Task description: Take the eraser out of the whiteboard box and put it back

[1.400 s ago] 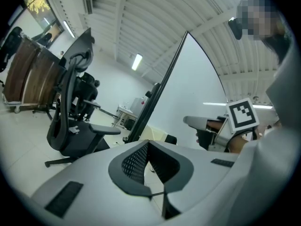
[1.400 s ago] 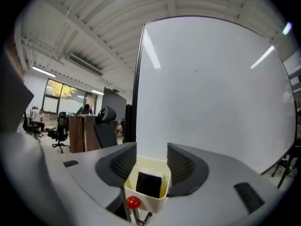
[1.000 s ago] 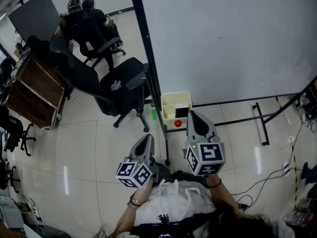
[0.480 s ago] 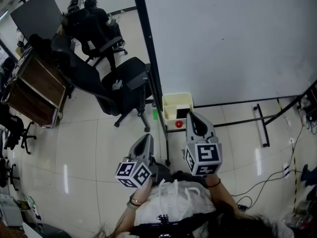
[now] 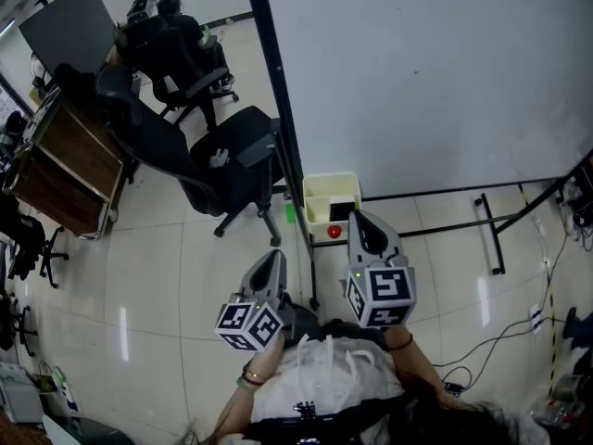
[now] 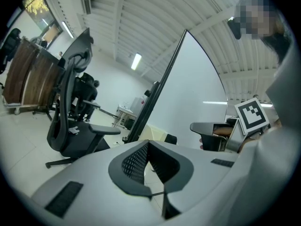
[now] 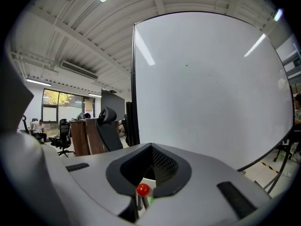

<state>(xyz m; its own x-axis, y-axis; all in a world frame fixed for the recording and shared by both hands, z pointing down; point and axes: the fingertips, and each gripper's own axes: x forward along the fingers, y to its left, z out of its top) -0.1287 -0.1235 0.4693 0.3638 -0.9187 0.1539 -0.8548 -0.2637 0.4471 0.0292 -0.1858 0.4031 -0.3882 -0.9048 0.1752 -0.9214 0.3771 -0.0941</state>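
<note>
A cream whiteboard box [image 5: 329,193] hangs at the lower left corner of the whiteboard [image 5: 426,72]. A dark eraser [image 5: 340,211] sits in the box's right side. A red round magnet [image 5: 334,232] is just below the box. My right gripper [image 5: 360,215] is shut with nothing between its jaws, its tip close beside the eraser and box. In the right gripper view the right gripper [image 7: 151,148] points at the whiteboard, and the red magnet [image 7: 143,189] shows low between the jaws. My left gripper [image 5: 276,257] hangs lower left of the box, shut and holding nothing. The box [image 6: 151,134] shows beyond the left gripper [image 6: 149,143].
The whiteboard's black post [image 5: 278,119] runs down beside the box. Black office chairs [image 5: 227,156] stand to the left, with a wooden desk [image 5: 65,165] further left. Stand legs [image 5: 486,230] and cables [image 5: 491,336] cross the floor at the right. A person [image 5: 171,21] sits far back.
</note>
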